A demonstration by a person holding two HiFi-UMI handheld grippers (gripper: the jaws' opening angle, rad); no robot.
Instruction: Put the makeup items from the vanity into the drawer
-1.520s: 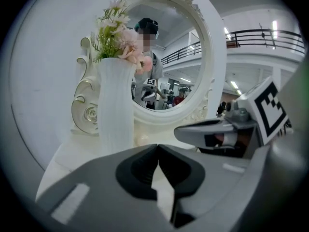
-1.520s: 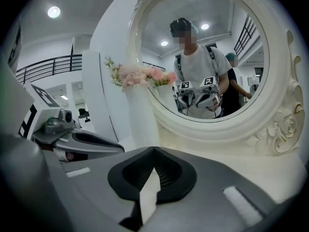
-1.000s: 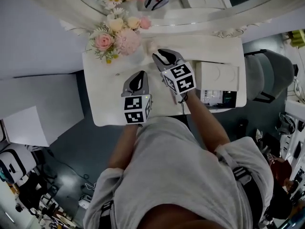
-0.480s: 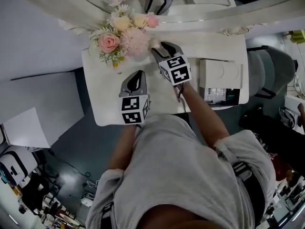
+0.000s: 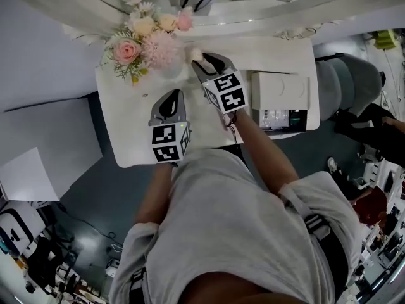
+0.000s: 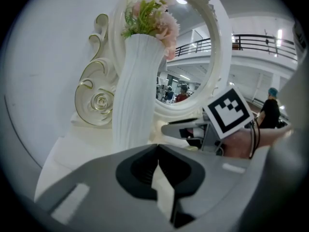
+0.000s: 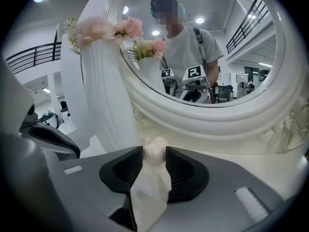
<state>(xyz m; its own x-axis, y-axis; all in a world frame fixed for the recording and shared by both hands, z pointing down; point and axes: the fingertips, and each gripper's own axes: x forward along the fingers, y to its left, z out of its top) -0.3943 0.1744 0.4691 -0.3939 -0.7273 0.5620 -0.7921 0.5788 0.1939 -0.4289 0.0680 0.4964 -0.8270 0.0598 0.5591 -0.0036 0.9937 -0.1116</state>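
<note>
Right gripper (image 7: 154, 151): jaws just closing, both sides touch the puff (image 7: 155, 156).
Puff: right between its tips.
Left gripper (image 6: 158, 151): jaws pressed together, holds nothing.

- A white vanity (image 5: 126, 128) is standing against a pale wall (image 5: 38, 49), with an ornate oval mirror (image 5: 253, 8) rising at its far edge.
- A grey chair (image 5: 348, 87) is sitting at its right.
- Dark floor (image 5: 104, 198) is spreading beneath.
- Ceiling lights (image 7: 199, 20) are glowing in the mirror.
</note>
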